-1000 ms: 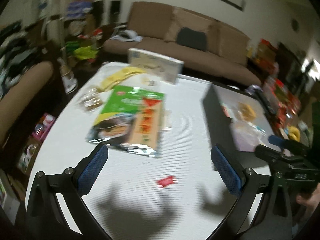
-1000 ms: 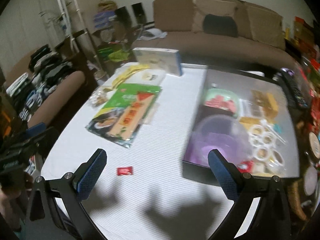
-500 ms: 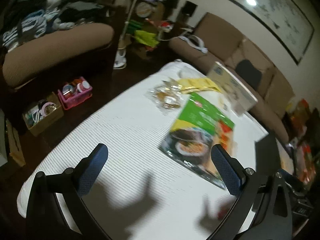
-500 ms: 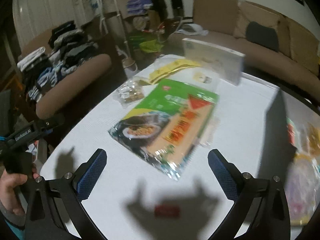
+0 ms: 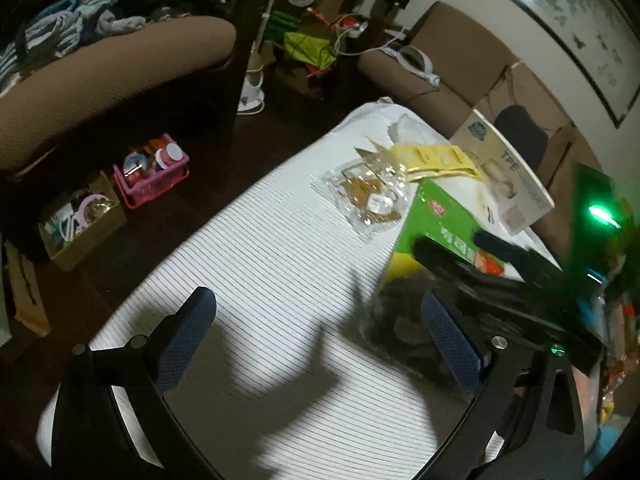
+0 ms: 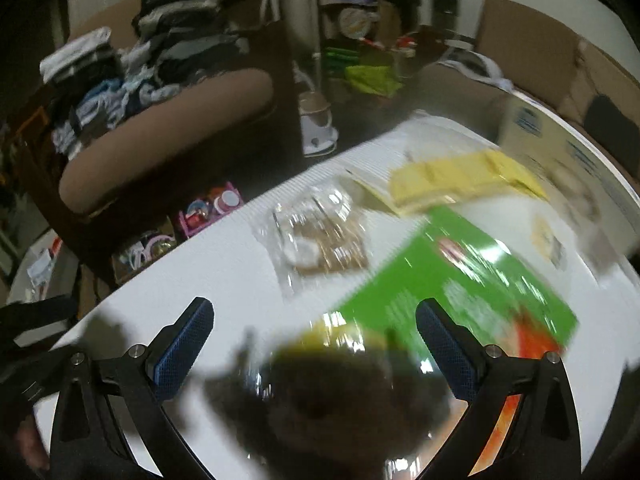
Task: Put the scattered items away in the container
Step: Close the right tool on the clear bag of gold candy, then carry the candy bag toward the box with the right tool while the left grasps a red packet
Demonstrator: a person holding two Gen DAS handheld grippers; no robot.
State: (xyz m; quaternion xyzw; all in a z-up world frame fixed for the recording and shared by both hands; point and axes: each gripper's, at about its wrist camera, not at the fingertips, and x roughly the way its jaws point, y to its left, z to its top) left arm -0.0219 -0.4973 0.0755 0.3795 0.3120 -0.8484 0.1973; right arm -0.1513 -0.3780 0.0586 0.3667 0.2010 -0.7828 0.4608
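Observation:
On the white striped table (image 5: 256, 264) lies a big green food packet (image 5: 436, 220) (image 6: 460, 280). Left of it sits a clear bag of brown snacks (image 5: 372, 196) (image 6: 320, 236), and behind that a yellow packet (image 5: 436, 158) (image 6: 460, 176) and a white box (image 5: 508, 172) (image 6: 560, 140). My left gripper (image 5: 320, 340) hangs open over bare table, left of the green packet's dark end. My right gripper (image 6: 316, 350) is open, low over that dark end, and its black body (image 5: 500, 276) shows in the left wrist view. The container is out of view.
The table's left edge drops to a dark floor holding a pink basket (image 5: 150, 168) and a cardboard box (image 5: 80, 220) of small things. A brown sofa arm (image 5: 100, 80) piled with clothes stands beyond. A hand (image 6: 24, 444) shows at the lower left.
Both grippers have swung left and moved closer to the packets. The container and the small red sachet have left both views. The right gripper has dropped over the green packet.

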